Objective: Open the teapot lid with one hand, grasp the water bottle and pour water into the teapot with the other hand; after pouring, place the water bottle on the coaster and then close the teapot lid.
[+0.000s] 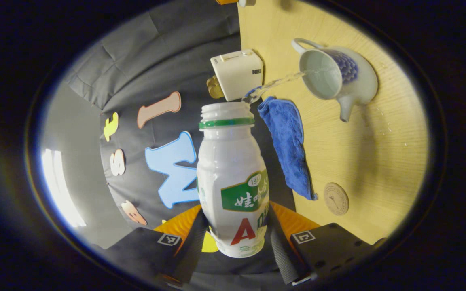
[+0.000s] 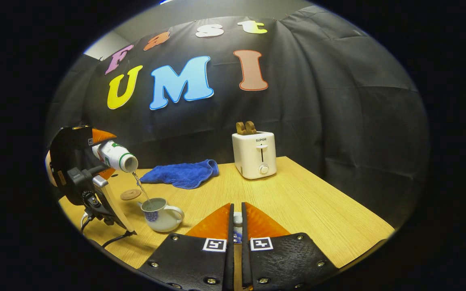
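You are pressing both fingers of your left gripper (image 1: 233, 238) against the flanks of the water bottle (image 1: 233, 182), which is sitting between them at six o'clock in the left gripper view, so the fingers are standing only as far apart as the bottle is wide. You are tipping it, and a thin stream of water (image 1: 275, 85) is running from its open neck toward one o'clock into the open teapot (image 1: 338, 74).

In the right gripper view, your right gripper (image 2: 237, 226) is sitting at six o'clock with its fingers drawn nearly together around a small pale object, which I judge to be the teapot lid (image 2: 237, 219); it is too hidden to say for certain.

You are working the pouring step. Next, I judge, you are going to need to right the bottle and carry it to the coaster (image 1: 336, 198), lying on the table (image 1: 378, 161) at four o'clock in the left gripper view, just beyond the blue cloth (image 1: 287, 145). The toaster (image 2: 254, 155) is standing well apart from the teapot.
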Tool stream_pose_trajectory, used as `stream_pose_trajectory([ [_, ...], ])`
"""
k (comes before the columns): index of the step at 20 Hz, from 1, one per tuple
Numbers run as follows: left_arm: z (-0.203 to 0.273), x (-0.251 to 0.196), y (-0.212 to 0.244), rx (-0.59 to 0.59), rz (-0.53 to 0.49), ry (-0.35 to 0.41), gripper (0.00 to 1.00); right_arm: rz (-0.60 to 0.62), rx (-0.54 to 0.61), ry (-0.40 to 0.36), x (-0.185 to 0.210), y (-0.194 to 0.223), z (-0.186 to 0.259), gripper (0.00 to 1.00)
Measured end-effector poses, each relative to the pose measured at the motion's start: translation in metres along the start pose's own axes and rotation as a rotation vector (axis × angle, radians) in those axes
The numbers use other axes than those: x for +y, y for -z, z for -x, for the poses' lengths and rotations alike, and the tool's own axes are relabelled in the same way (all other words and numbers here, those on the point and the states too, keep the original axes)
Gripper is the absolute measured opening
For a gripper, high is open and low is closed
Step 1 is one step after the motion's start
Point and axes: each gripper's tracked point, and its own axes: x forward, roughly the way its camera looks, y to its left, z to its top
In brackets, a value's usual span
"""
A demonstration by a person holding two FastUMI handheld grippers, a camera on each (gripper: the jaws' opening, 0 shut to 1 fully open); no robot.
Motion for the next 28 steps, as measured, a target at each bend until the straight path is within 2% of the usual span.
stream_pose_trajectory([
  [4,-0.002,0.003,0.0,-0.004,-0.023,-0.003,0.9,0.0,0.002,0.002,-0.002,0.001,0.001,0.07],
  [5,-0.001,0.004,-0.001,-0.006,-0.03,-0.004,0.84,0.0,0.002,0.002,-0.002,0.002,0.0,0.07],
  [6,-0.001,0.005,-0.002,-0.008,-0.038,-0.007,0.9,-0.001,0.002,0.003,-0.003,0.002,0.001,0.07],
  [9,-0.001,0.006,-0.001,-0.012,-0.059,-0.01,0.91,-0.003,0.003,0.002,-0.005,0.003,0.001,0.07],
  [10,0.0,0.007,-0.002,-0.013,-0.069,-0.013,0.85,-0.003,0.003,0.001,-0.005,0.003,0.001,0.07],
  [11,0.0,0.007,-0.003,-0.014,-0.077,-0.015,0.9,-0.004,0.003,0.001,-0.005,0.003,0.002,0.07],
  [14,0.002,0.009,-0.005,-0.02,-0.1,-0.021,0.91,-0.006,0.001,-0.001,-0.006,0.003,0.002,0.07],
  [15,0.002,0.009,-0.006,-0.025,-0.112,-0.022,0.85,-0.006,0.001,-0.002,-0.006,0.004,0.002,0.07],
  [28,0.008,0.008,-0.031,-0.089,-0.263,-0.022,0.84,-0.013,0.004,-0.014,-0.012,0.008,0.004,0.07],
])
